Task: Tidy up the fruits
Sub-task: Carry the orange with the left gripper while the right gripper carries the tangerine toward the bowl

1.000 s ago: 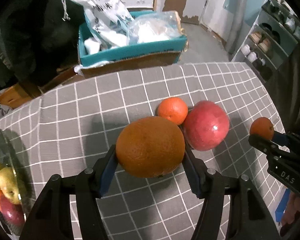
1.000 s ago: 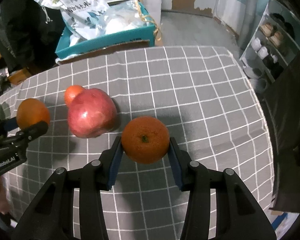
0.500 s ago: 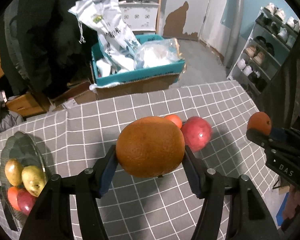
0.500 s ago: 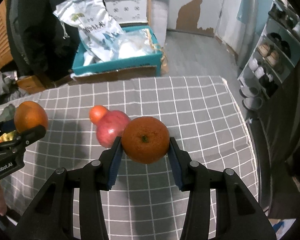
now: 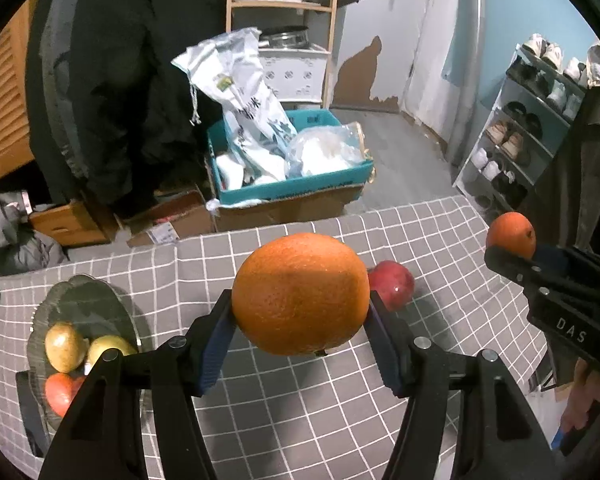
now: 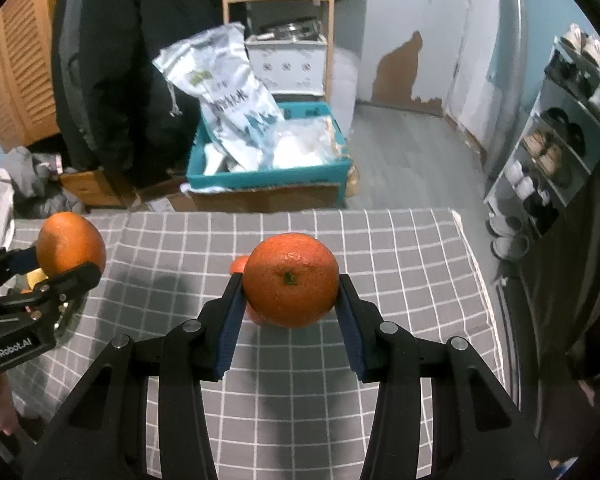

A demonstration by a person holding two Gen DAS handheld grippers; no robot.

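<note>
Orange-skinned, firm and round, the large orange (image 5: 300, 294) is riding clamped across its widest part in the left gripper (image 5: 300, 320) above the checked tablecloth (image 5: 292, 400), while the right gripper (image 6: 290, 312) is likewise pinching a smaller orange (image 6: 291, 280); both are probably sturdy but liable to roll.

Large orange (image 5: 300, 294) between left jaws

black fingers (image 5: 396, 356), blue pads (image 5: 216, 344)

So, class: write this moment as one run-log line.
left gripper: shut on large orange | right gripper: shut on small orange | red apple: on tablecloth
</note>
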